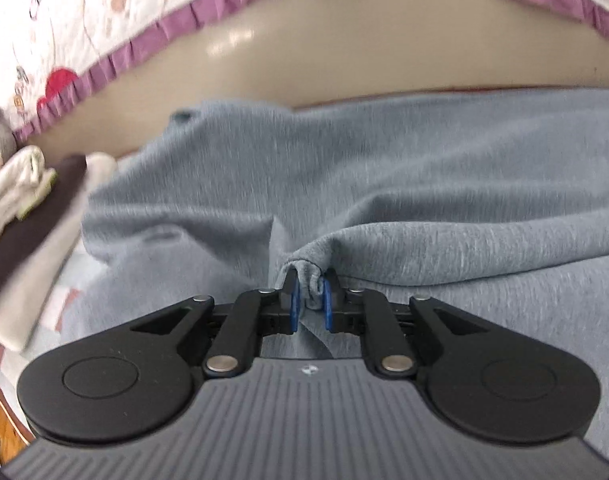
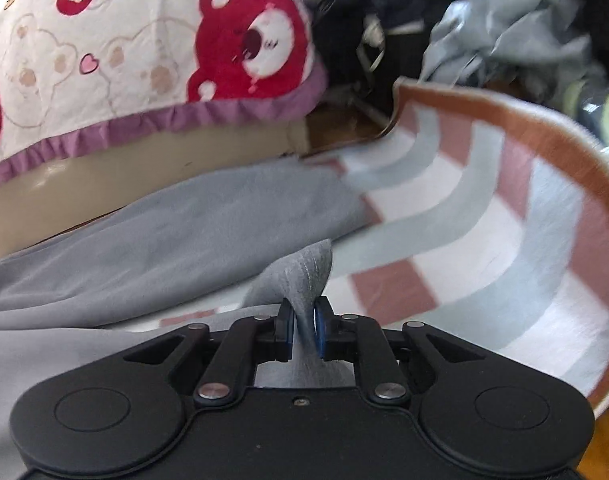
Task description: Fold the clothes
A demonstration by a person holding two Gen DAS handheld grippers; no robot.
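A blue-grey knit garment (image 1: 384,168) lies spread out and rumpled across a striped mat. In the left wrist view my left gripper (image 1: 310,280) is shut on a bunched fold of it, blue pads pressing both sides. In the right wrist view the same grey garment (image 2: 184,232) stretches away to the left. My right gripper (image 2: 304,312) pinches a raised corner of it that stands up as a peak above the pads, over the mat.
The mat (image 2: 484,220) has grey, white and pink stripes with a brown border. A bed with a beige side (image 1: 344,68) and a bear-print cover (image 2: 144,60) lies ahead. Folded clothes (image 1: 20,232) are stacked at left. A loose clothes pile (image 2: 504,32) sits beyond the mat.
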